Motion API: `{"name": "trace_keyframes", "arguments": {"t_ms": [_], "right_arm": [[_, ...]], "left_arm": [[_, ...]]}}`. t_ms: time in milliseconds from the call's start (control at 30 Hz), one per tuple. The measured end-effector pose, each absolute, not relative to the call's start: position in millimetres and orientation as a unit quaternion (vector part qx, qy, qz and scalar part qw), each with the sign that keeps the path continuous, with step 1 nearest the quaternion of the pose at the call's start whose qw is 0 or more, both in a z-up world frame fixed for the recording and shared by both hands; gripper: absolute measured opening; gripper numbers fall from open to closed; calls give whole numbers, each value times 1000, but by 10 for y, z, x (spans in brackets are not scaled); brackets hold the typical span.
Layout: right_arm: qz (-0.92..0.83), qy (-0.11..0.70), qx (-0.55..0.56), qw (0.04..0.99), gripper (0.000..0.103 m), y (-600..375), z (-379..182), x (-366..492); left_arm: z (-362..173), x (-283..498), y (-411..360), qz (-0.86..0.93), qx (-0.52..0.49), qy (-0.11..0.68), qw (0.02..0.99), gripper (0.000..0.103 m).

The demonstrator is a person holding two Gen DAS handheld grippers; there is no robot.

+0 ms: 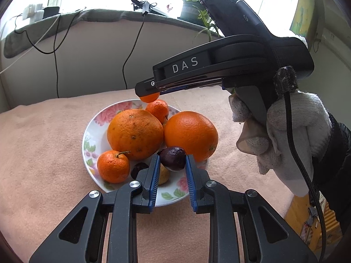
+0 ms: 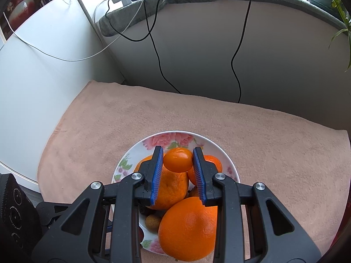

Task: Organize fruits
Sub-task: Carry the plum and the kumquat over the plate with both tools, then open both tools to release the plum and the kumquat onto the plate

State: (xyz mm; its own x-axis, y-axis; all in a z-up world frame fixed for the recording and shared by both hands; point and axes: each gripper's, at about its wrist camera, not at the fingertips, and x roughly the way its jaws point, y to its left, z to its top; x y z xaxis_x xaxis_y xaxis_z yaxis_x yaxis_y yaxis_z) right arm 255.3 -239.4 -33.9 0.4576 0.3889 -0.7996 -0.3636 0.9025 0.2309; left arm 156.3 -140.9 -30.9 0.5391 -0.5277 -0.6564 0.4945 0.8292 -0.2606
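Note:
A floral plate [image 1: 96, 129] on a pink towel holds two big oranges [image 1: 135, 134] [image 1: 190, 134], two tangerines [image 1: 113, 166] [image 1: 158, 109], a dark fruit and a small yellowish fruit [image 1: 164, 175]. My left gripper [image 1: 172, 161] is shut on a dark purple fruit [image 1: 173, 157] just above the plate's near side. My right gripper [image 2: 178, 161] is shut on a small tangerine [image 2: 178, 159] and holds it above the plate [image 2: 140, 149]. In the left wrist view the right gripper [image 1: 149, 95] reaches in from the right, above the plate's far side.
The pink towel [image 1: 43, 149] covers the table. A grey wall with hanging black cables [image 2: 237, 50] stands behind it, and a white cabinet [image 2: 43, 70] stands on the left. A potted plant [image 1: 193, 11] sits on the windowsill. A gloved hand [image 1: 285, 135] holds the right gripper.

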Motion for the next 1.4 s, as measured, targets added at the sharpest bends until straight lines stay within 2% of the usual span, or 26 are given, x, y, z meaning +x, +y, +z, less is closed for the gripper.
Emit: {"name": "trace_keyframes", "arguments": {"t_ms": [567,600,667,867,933,1067,1133,1167,1333,1400], "right_arm": [[214,470,-18,856,30,-2293,-355,2587],[214,469,-18,857,33,-2293,-353,2585],[213,465,-19,859,55,-2292,-343,2575],[216,460,-20,861,56,-2305,-314,2547],[216,459,-20,862,56,-2306,-309,2540],[214,458,-21,863,56,-2312,-301,2524],[213,458,-21,863,56,-2316,-298,2518],[212,458,-21,863,57,-2309,-298,2518],[210,454,-25,866,62,-2306,-277,2497],[208,451,-27,867,64,-2313,-261,2483]], "left_arm": [[-320,1572,-1449,-284,-23,379,880,23],[-319,1570,-1445,-283,-23,378,881,23],[-322,1565,-1435,-281,-23,378,882,23],[-315,1538,-1440,-277,-22,377,883,23],[-309,1530,-1434,-275,-22,375,885,33],[-282,1506,-1426,-274,-22,370,887,35],[-275,1501,-1422,-273,-22,369,888,48],[-271,1495,-1417,-273,-23,368,889,50],[-265,1513,-1410,-269,-23,368,890,52],[-263,1514,-1408,-269,-23,367,890,57]]}}
